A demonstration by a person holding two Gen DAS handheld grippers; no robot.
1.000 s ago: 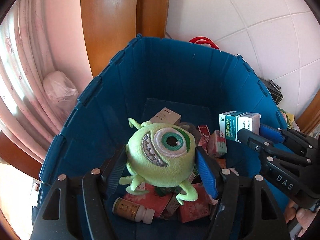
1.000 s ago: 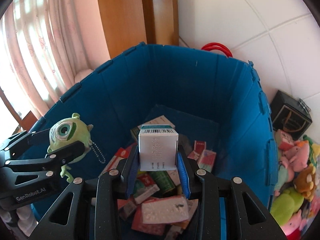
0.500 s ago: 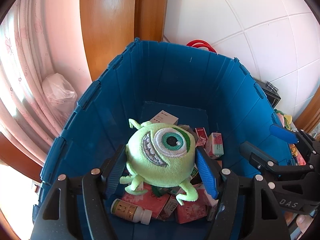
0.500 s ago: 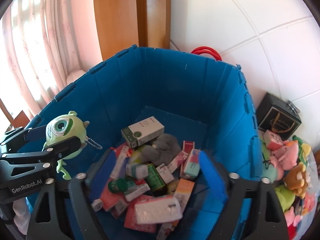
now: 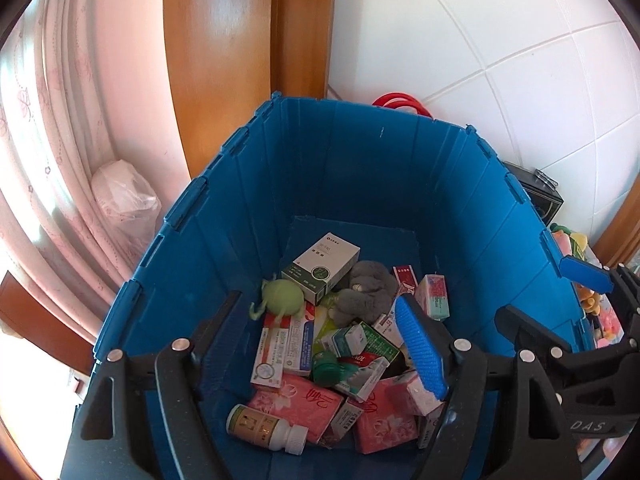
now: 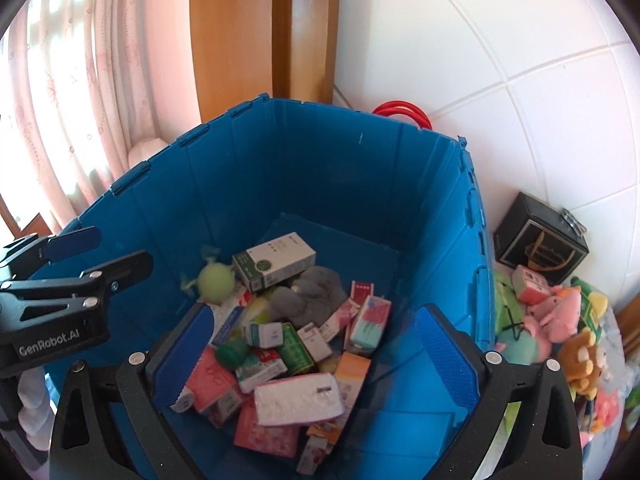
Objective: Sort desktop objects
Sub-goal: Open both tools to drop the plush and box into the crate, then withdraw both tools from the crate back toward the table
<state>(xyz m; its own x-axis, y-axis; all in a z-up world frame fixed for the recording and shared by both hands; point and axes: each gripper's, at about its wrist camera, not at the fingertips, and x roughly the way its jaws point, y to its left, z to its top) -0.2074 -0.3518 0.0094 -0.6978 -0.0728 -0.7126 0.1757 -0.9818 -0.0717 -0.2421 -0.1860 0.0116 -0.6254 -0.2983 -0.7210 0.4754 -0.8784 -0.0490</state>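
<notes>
Blue crate (image 5: pixel 360 184): far end bare; left hand-held gripper (image 5: pixel 320 344) still widening, right hand-held gripper (image 6: pixel 316 344) agape, both empty above rim.

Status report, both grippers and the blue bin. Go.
Left gripper opening, nothing between its jaws. Right gripper opening, also empty. Green plush lies in the blue bin among boxes. Nothing in the way.

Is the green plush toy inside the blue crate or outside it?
Inside. The green plush toy lies among boxes at the bottom of the blue crate, beside the white and green box.
</notes>
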